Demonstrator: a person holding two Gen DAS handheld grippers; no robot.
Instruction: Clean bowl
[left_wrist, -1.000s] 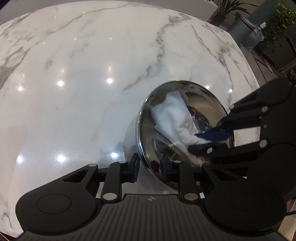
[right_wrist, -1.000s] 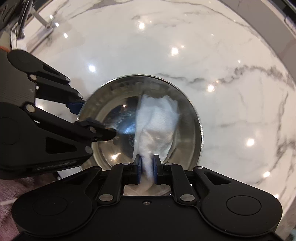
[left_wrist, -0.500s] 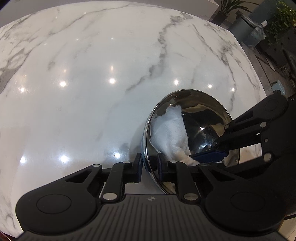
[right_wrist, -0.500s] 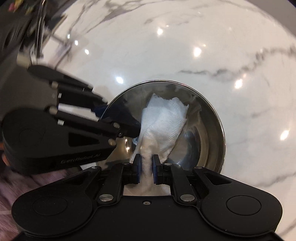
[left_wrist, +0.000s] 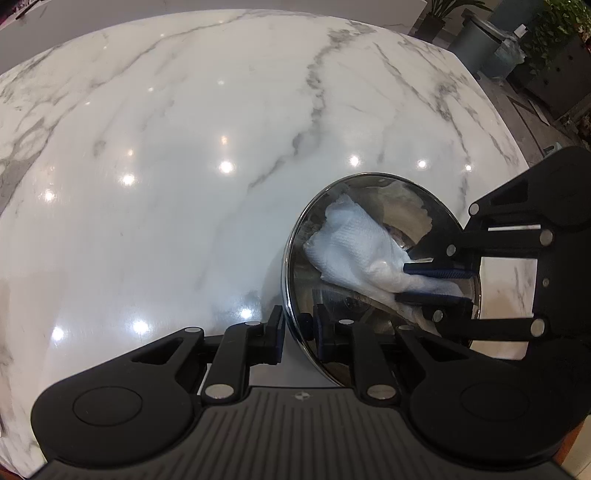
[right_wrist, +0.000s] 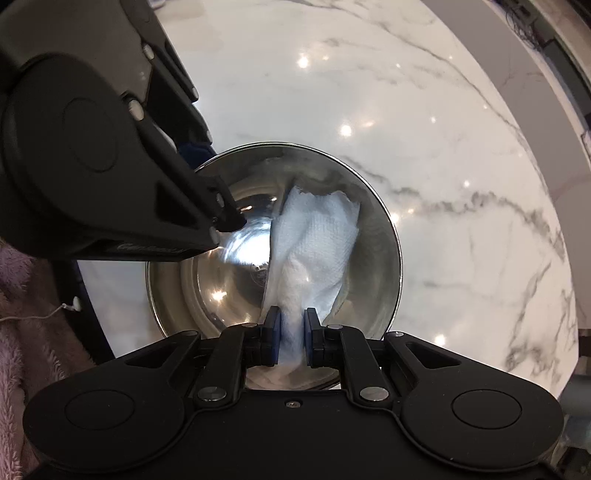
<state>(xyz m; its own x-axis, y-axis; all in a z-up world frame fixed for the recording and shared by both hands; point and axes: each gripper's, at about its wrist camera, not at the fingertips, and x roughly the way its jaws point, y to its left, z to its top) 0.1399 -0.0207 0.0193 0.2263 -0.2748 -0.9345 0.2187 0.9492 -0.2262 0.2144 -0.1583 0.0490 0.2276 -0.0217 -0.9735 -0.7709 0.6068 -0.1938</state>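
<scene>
A shiny steel bowl is on the white marble table, tilted up on its edge. My left gripper is shut on the bowl's rim, one finger inside and one outside; it also shows in the right wrist view. My right gripper is shut on a white paper towel and presses it against the bowl's inner wall. In the left wrist view the towel lies across the bowl's inside, with the right gripper coming in from the right.
The marble table stretches far and left of the bowl. Its right edge is close to the bowl, with bins and plants on the floor beyond. A pink fluffy cloth shows at the left in the right wrist view.
The towel has swept around the inside of the bowl with my right gripper. The left gripper has kept its hold on the rim while the bowl shifted and tilted.
</scene>
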